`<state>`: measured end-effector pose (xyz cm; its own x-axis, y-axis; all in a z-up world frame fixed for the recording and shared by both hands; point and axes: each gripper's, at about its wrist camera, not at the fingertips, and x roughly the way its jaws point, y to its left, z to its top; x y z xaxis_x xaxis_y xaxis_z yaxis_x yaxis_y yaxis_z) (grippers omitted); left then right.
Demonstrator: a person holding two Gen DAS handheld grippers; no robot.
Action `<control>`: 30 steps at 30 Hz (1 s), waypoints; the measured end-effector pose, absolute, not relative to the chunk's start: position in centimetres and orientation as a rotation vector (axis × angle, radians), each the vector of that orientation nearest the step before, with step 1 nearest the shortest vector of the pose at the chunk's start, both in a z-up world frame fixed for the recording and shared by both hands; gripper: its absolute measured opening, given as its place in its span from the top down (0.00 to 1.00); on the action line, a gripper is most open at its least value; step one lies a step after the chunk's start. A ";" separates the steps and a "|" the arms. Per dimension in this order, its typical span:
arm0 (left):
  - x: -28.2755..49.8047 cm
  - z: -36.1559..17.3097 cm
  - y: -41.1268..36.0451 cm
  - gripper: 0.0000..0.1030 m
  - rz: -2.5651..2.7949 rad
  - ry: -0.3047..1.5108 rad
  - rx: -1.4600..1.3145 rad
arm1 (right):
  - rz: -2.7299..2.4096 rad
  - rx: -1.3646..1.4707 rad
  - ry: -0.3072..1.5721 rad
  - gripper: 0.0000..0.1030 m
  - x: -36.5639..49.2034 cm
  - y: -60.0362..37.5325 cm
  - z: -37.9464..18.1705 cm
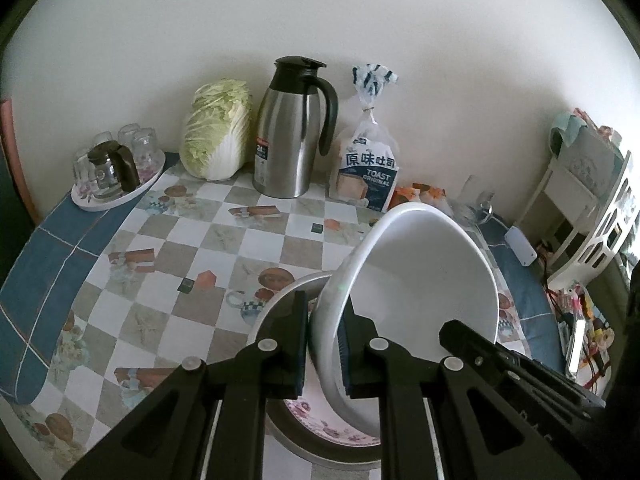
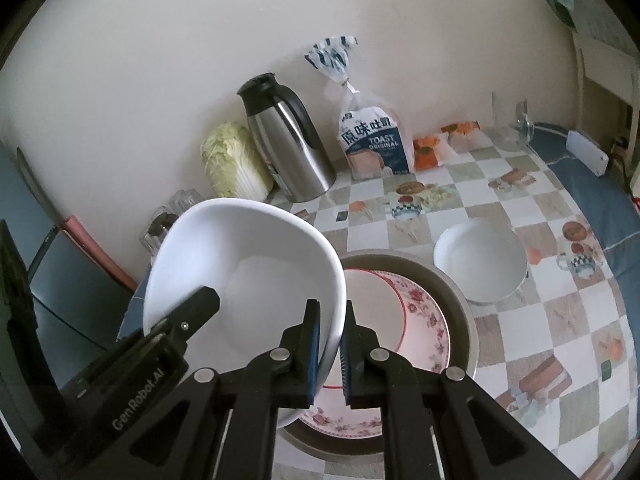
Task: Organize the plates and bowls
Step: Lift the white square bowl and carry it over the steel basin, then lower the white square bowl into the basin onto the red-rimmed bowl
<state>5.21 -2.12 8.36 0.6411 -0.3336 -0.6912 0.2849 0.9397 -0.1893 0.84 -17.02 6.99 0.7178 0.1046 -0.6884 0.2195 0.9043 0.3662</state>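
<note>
White bowl (image 1: 424,280), held tilted in the air over a metal basin (image 2: 460,292) on the checked tablecloth (image 1: 192,240); both tongs are clenched on its rim from opposite sides. At the left edge of the bowl, the left gripper (image 1: 326,344) pinches the thin wall, one pad inside and one outside. At the right edge, the right gripper (image 2: 330,344) does the same. By its look the bowl is glazed ceramic or melamine: stiff, smooth and probably slippery, moderately light, and liable to chip or break if dropped. The rim is the only place where the narrow jaws can close, and two opposed grips should keep the bowl from swinging. It is plain white, deep and wide-mouthed, with a flat bottom and no pattern. Beneath it, inside the basin, lies a floral plate (image 2: 420,320) with a red rim line and pink roses. To the right, a second white bowl (image 2: 480,260) stands upright on the cloth, just beside the basin. Along the wall stand a cabbage (image 1: 216,132), a steel thermos jug (image 1: 288,128) and a bag of toast (image 1: 368,160).
</note>
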 end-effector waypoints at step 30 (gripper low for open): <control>6.3 5.2 -4.3 0.87 -0.362 0.895 -0.076 | -0.060 0.513 0.829 0.90 1.4 -20.5 4.6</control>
<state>6.28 -4.30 5.24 0.5691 -0.3396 -0.7489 0.2767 0.9367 -0.2145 1.38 -20.46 4.62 0.6812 0.1452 -0.7175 0.2472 0.8769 0.4121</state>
